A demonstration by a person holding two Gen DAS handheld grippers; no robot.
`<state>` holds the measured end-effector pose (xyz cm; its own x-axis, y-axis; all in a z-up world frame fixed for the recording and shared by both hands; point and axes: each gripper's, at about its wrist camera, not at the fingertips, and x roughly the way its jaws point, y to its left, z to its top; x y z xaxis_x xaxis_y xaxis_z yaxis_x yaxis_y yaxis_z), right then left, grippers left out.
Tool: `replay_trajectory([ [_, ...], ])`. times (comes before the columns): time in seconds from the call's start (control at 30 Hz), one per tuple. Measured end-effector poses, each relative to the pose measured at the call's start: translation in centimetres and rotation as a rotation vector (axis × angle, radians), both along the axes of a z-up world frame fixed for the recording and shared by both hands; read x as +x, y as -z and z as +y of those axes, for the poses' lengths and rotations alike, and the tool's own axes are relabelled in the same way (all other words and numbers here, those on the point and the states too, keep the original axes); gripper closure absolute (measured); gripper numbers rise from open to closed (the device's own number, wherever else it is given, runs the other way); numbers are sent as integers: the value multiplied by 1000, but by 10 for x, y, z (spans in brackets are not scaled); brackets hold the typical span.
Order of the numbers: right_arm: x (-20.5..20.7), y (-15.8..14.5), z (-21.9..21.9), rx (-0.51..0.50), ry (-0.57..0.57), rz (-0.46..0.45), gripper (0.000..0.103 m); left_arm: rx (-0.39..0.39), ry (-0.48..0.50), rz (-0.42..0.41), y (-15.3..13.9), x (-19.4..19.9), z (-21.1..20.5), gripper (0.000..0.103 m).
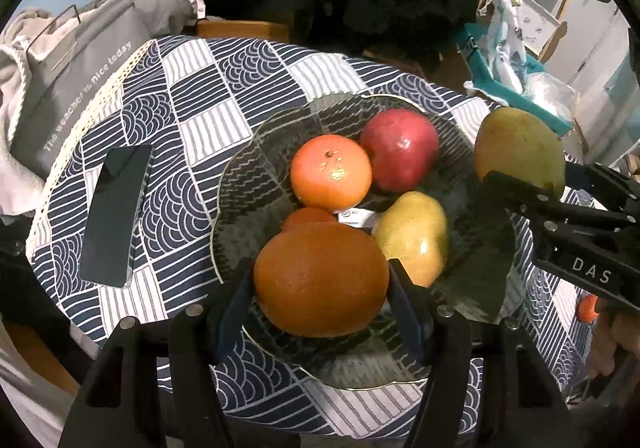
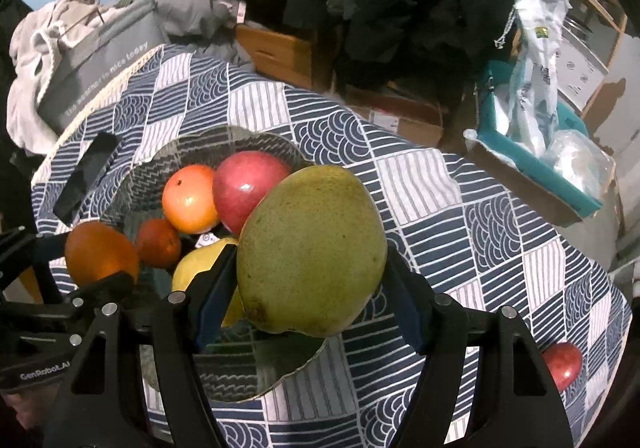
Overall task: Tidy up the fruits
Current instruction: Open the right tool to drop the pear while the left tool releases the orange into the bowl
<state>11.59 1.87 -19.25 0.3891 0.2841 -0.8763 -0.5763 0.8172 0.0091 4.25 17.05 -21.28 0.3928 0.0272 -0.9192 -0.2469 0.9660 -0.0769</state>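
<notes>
Orange skin fills the left gripper (image 1: 320, 288), its two fingers clamped on either flank of a big orange (image 1: 320, 280) that hangs right over the near side of the glass plate (image 1: 240, 184). Over on the other hand, the right gripper (image 2: 310, 280) is clenched on a green mango (image 2: 312, 248), long axis running roughly along the fingers, tilted up and away. And here is the relation that matters: the mango sits above the plate's right rim, with the bowl of the plate lying to its left and slightly below. Already on the plate are a lighter orange (image 1: 331, 172), a red apple (image 1: 400, 150), a yellow pear (image 1: 414, 238) and a small tangerine (image 1: 308, 217). The orange looks nearer a landing spot, straight beneath the left gripper; the mango would need carrying leftward to the open patch by the pear. One red fruit (image 2: 564, 364) waits on the tablecloth (image 2: 460, 184), nearest the right gripper. A phone (image 1: 116, 214) lies left of the plate.
</notes>
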Motion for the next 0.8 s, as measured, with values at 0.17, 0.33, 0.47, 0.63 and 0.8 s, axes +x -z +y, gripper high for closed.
replay_trajectory([
  [0.17,-1,5,6,-22,-21,10,32,-19,-8,24,5,1,3,36],
  [0.33,0,11,10,-41,-28,27,32,-73,-32,50,13,1,8,36],
  [0.47,2,16,11,-54,-25,45,32,-55,-30,70,17,1,6,36],
  [0.63,1,18,9,-44,-40,41,32,-70,-51,90,23,1,11,36],
  [0.8,2,-3,6,-10,-41,-10,32,-52,-46,40,7,-1,8,21],
])
